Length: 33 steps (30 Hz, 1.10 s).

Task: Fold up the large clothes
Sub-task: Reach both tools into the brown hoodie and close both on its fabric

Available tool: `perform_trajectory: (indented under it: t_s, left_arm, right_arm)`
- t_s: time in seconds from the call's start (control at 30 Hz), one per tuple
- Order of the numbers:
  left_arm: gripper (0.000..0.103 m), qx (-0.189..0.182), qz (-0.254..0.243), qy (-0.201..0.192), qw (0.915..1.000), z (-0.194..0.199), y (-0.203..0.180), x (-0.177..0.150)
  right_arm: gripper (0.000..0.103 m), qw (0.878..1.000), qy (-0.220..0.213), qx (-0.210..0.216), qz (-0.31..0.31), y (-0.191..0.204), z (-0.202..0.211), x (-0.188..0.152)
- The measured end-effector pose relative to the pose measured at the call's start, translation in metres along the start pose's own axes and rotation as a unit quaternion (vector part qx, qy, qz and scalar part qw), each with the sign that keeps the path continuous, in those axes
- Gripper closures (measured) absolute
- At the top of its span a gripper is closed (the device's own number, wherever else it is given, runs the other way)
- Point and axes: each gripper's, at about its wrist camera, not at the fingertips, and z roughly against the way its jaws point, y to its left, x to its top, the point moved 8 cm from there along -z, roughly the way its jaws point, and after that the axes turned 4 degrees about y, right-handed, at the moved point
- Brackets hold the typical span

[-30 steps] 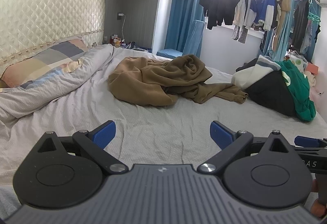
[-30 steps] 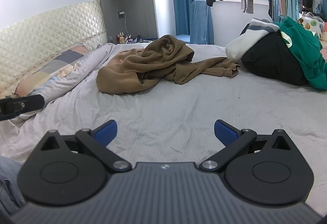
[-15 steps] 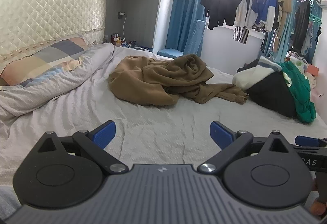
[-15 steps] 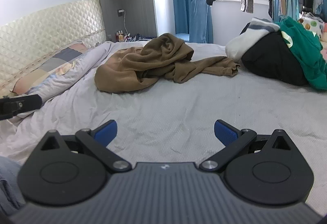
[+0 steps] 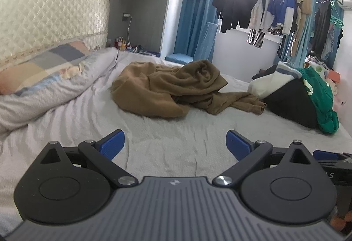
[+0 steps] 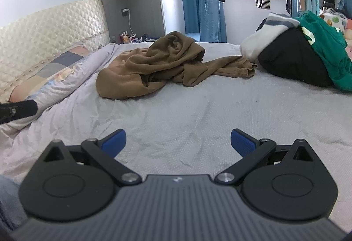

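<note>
Both grippers spread and empty, closing in on the crumpled brown garment on the bed

Left wrist view: the left gripper (image 5: 175,141) hangs over bare grey bed sheet (image 5: 167,142), its blue pads wide apart and holding nothing; the brown garment (image 5: 176,91) lies bunched mid-bed, well ahead, one sleeve trailing right toward a pile of clothes (image 5: 299,96), and it sits a little larger and lower in frame than a second ago, so the approach is under way. Right wrist view: the right gripper (image 6: 178,142) is likewise released and empty above the sheet, with the garment (image 6: 167,65) nearer than before and the left tool's tip (image 6: 17,109) at the left edge; nothing is grasped yet, so folding has not begun
</note>
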Motion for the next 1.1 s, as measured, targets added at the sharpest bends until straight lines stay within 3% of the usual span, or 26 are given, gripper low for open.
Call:
perform_trajectory:
  t_s: [0.23, 0.47, 0.67, 0.9, 1.1]
  left_arm:
    - [0.003, -0.013, -0.010, 0.002, 0.9999, -0.034, -0.004, 0.030]
    - [0.003, -0.011, -0.020, 0.020, 0.9995, -0.106, 0.001, 0.064]
    - [0.003, -0.021, 0.005, 0.054, 0.9983, -0.208, 0.010, 0.086]
    - [0.003, -0.016, 0.023, 0.081, 0.9963, -0.354, 0.027, 0.105]
    - [0.003, -0.014, -0.021, 0.077, 0.9967, -0.457, 0.027, 0.111]
  right_arm:
    - [0.000, 1.000, 0.000, 0.002, -0.001, -0.002, -0.019, 0.023]
    - [0.000, 0.999, 0.017, 0.021, -0.018, -0.006, -0.062, 0.059]
    - [0.000, 0.997, 0.035, 0.053, -0.031, -0.016, -0.125, 0.093]
    - [0.005, 0.994, 0.044, 0.088, -0.058, -0.022, -0.235, 0.136]
    - [0.008, 0.991, 0.031, 0.098, -0.087, -0.028, -0.331, 0.168]
